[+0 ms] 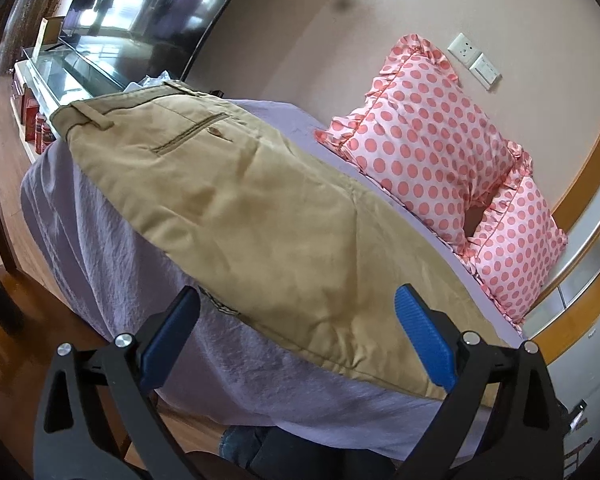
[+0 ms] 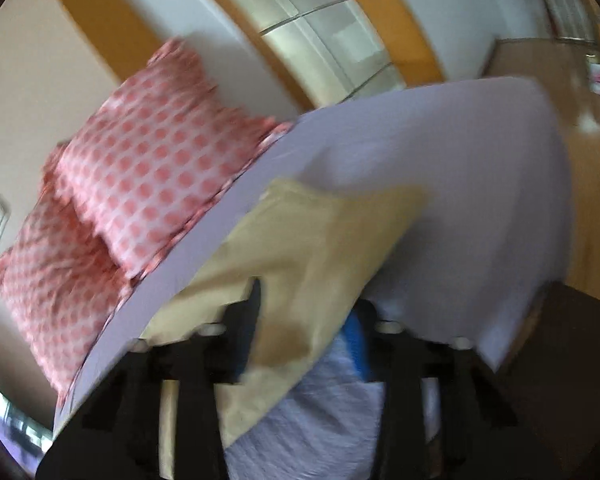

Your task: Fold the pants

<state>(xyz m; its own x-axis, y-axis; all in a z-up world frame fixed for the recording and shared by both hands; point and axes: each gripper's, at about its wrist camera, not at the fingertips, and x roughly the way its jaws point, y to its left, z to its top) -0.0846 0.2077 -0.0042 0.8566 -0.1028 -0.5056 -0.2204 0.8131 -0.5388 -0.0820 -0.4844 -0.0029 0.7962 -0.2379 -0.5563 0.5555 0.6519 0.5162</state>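
Tan khaki pants (image 1: pixel 240 208) lie flat on a bed with a lavender sheet (image 1: pixel 100 248), waistband and back pocket at the far left. My left gripper (image 1: pixel 296 320) is open, its blue pads on either side of the pants' near part, just above the cloth. In the blurred right wrist view, the leg end of the pants (image 2: pixel 312 248) lies between the fingers of my right gripper (image 2: pixel 306 312). The fingers stand apart with the cloth between them; whether they grip it is unclear.
Two pink polka-dot pillows (image 1: pixel 428 148) (image 2: pixel 148 168) lean on the wall at the head of the bed. A TV (image 1: pixel 148 12) on a glass-topped stand is beyond the bed's far left. Wooden floor (image 2: pixel 592 184) surrounds the bed.
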